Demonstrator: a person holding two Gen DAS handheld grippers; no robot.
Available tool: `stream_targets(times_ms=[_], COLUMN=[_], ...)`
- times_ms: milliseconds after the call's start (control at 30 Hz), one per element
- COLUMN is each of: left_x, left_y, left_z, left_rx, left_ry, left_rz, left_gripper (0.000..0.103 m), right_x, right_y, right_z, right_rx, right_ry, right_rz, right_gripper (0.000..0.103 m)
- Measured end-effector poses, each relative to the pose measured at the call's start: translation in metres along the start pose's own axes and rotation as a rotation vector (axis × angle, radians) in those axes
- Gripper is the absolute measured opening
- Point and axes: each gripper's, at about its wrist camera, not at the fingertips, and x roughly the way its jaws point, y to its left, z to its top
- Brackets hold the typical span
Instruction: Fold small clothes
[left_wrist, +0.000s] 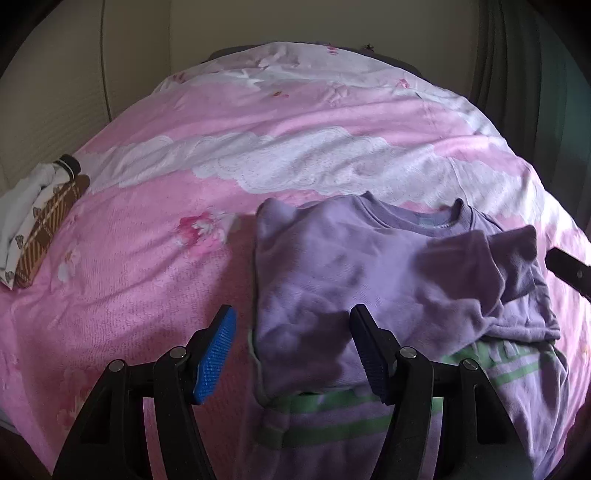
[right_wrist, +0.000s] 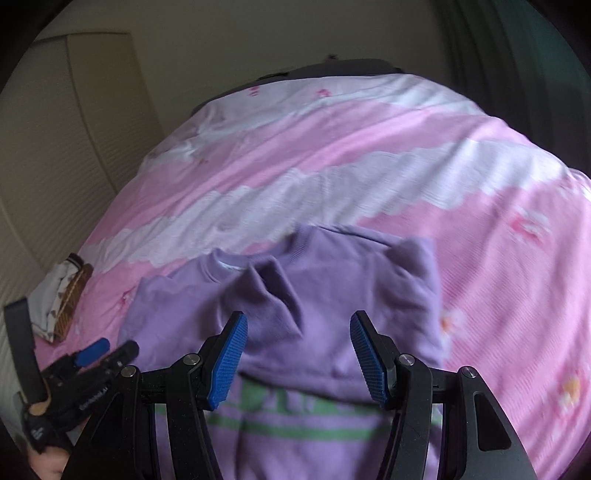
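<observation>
A small purple sweatshirt (left_wrist: 369, 280) with green stripes lies on the pink bed cover, both sleeves folded in over its body; it also shows in the right wrist view (right_wrist: 332, 302). My left gripper (left_wrist: 291, 354) is open and empty, hovering above the shirt's left edge. My right gripper (right_wrist: 299, 358) is open and empty above the shirt's middle, over the folded sleeve (right_wrist: 269, 295). The left gripper also shows at the lower left of the right wrist view (right_wrist: 107, 350), and a black part of the right gripper at the right edge of the left wrist view (left_wrist: 569, 271).
A folded white and brown plaid garment (left_wrist: 37, 229) lies at the bed's left edge, also in the right wrist view (right_wrist: 62, 299). The pink and white floral bed cover (left_wrist: 258, 155) spreads all around. A beige wall and dark curtains stand behind.
</observation>
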Motion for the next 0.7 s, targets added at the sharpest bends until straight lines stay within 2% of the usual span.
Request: stream_targets(times_ms=[133, 200, 333, 367, 400, 500, 600, 700], left_x=[0.003, 0.006, 0.012, 0.013, 0.014, 0.016, 0.017, 0.020], left_y=[0.003, 0.005, 0.008, 0.009, 0.010, 0.013, 0.018, 0.025], left_z=[0.001, 0.001, 0.001, 0.001, 0.000, 0.000, 0.000, 0.001], left_rx=[-0.012, -0.030, -0.042, -0.045, -0.049, -0.054, -0.062, -0.094], left_ry=[-0.001, 0.004, 0.024, 0.030, 0.037, 0.042, 0.036, 0.056], left_rz=[-0.012, -0.024, -0.035, -0.034, -0.032, -0.020, 0.032, 0.017], left_gripper=[0.063, 0.063, 0.063, 0.063, 0.063, 0.063, 0.064, 0.064], right_x=[0.013, 0.022, 0.046, 0.049, 0.051, 0.046, 0.037, 0.052], right_y=[0.012, 0.016, 0.016, 0.014, 0.010, -0.007, -0.025, -0.034], right_z=[0.012, 0.014, 0.010, 0.009, 0.007, 0.005, 0.005, -0.002], right_rx=[-0.076, -0.099, -0.114, -0.107, -0.095, -0.039, 0.030, 0.055], right_ry=[0.009, 0.030, 0.119, 0.129, 0.133, 0.123, 0.124, 0.210], right_rz=[0.052, 0.073, 0.102, 0.102, 0.099, 0.054, 0.018, -0.005], right_gripper=[0.053, 0.039, 0.029, 0.023, 0.011, 0.009, 0.008, 0.009])
